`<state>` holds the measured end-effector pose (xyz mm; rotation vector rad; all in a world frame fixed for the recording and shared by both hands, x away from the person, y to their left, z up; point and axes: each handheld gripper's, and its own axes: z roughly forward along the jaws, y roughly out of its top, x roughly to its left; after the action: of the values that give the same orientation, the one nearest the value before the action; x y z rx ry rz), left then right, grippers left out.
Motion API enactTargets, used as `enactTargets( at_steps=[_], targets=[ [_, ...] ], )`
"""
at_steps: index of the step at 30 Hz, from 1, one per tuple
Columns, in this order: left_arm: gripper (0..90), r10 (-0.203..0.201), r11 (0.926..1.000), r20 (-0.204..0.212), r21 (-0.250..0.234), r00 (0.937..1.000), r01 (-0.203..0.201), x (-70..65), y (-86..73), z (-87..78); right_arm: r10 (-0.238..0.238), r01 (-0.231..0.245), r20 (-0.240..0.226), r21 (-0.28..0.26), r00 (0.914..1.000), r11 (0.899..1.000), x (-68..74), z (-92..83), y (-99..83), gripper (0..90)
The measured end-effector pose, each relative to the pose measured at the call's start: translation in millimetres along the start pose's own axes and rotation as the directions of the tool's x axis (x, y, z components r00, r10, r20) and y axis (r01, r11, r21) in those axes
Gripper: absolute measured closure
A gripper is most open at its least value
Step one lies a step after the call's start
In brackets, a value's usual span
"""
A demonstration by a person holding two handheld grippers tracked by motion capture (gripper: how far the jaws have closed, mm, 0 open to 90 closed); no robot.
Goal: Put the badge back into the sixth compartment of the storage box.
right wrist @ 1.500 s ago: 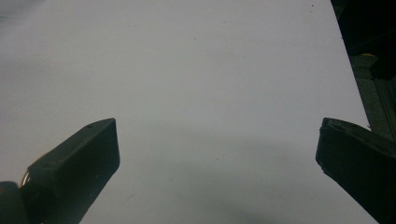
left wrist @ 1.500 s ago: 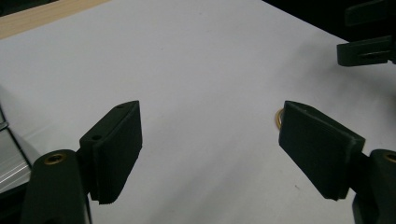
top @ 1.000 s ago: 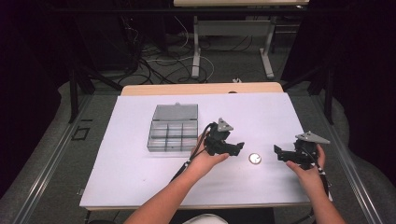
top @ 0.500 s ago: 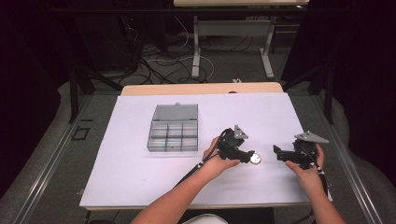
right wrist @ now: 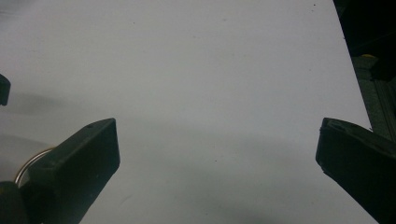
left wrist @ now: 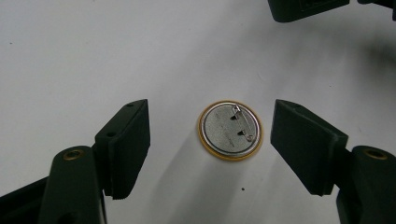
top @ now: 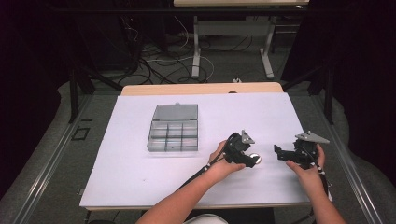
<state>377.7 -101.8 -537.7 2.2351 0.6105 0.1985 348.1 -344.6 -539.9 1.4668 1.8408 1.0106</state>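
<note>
A round pin badge (left wrist: 230, 131) lies back-up on the white table, its metal back and safety pin showing inside a gold rim. My left gripper (left wrist: 210, 144) is open, one jaw on each side of the badge, neither touching it. From above, the left gripper (top: 250, 160) hangs right over the badge (top: 255, 159). My right gripper (top: 279, 151) is held a short way to the right, open, nothing between its jaws (right wrist: 217, 154). The badge's rim (right wrist: 29, 164) peeks out behind the right gripper's left jaw.
A grey plastic compartment box (top: 173, 134) with its lid open stands on the white table (top: 140, 172) to the left of the hands. A wooden strip (top: 201, 88) runs along the table's far edge. Cables and table legs lie on the floor beyond.
My left gripper has moved right and toward the near edge, from beside the box to over the badge. The right gripper has stayed in place.
</note>
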Motion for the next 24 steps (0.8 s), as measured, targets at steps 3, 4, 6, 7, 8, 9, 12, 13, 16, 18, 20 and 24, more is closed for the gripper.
enactTargets(
  at_steps=[3,4,6,7,8,9,12,13,16,18,20,24],
  targets=[
    [30.6,-0.009,1.0,0.009,0.003,0.9999,0.008,-1.9,-0.8,6.1,0.0,0.0,0.0,0.0,1.0,1.0,0.2,0.1,0.0,0.0],
    [30.9,-0.009,1.0,0.009,0.003,0.9999,0.008,-1.9,-0.8,6.1,0.0,0.0,-0.001,0.0,1.0,1.0,0.3,0.2,0.0,0.0],
    [31.6,-0.001,0.9999,0.018,0.012,0.9998,0.0,-2.4,-0.7,8.9,-0.001,0.001,0.005,0.0,1.0,1.0,0.8,0.7,-0.1,0.0],
    [31.6,-0.004,0.9999,0.019,0.01,0.9998,0.004,-3.2,-0.9,10.5,-0.001,0.001,0.005,0.0,1.0,1.0,0.8,0.7,-0.1,0.0],
    [32.0,-0.003,0.9999,0.022,0.012,0.9997,0.003,-3.4,-1.0,11.8,0.002,-0.002,0.001,0.003,1.0,1.0,0.9,0.8,0.0,0.0],
    [32.0,-0.007,0.9999,0.023,0.008,0.9997,0.007,-3.9,-1.3,13.4,0.002,-0.002,0.001,0.003,1.0,1.0,0.9,0.8,0.0,0.0],
    [32.4,-0.006,0.9999,0.028,0.016,0.9996,0.005,-4.4,-1.7,16.4,-0.007,0.007,-0.001,0.004,1.0,1.0,0.2,0.8,-0.4,0.0],
    [32.5,-0.007,0.9998,0.032,0.021,0.9995,0.006,-4.7,-1.8,17.0,0.003,-0.003,0.0,0.003,1.0,1.0,0.9,1.0,-0.2,0.0],
    [33.4,0.002,0.9998,0.029,0.022,0.9996,-0.002,-5.3,-2.0,19.3,0.002,-0.002,-0.001,0.004,1.0,1.0,1.0,1.4,-0.3,0.0],
    [34.2,0.002,0.9998,0.029,0.022,0.9996,-0.003,-4.9,-2.0,20.5,-0.01,0.01,0.001,0.002,0.9999,1.0,0.4,1.8,-0.5,0.0],
    [34.6,0.005,0.9998,0.021,0.019,0.9998,-0.005,-5.1,-2.4,22.2,-0.002,0.002,0.001,0.007,1.0,1.0,1.3,1.9,-0.6,0.0],
    [35.1,0.007,0.9995,0.027,0.029,0.9996,-0.008,-6.2,-3.0,24.9,-0.009,0.009,0.0,0.004,1.0,1.0,0.7,2.1,-0.5,0.0]
  ],
)
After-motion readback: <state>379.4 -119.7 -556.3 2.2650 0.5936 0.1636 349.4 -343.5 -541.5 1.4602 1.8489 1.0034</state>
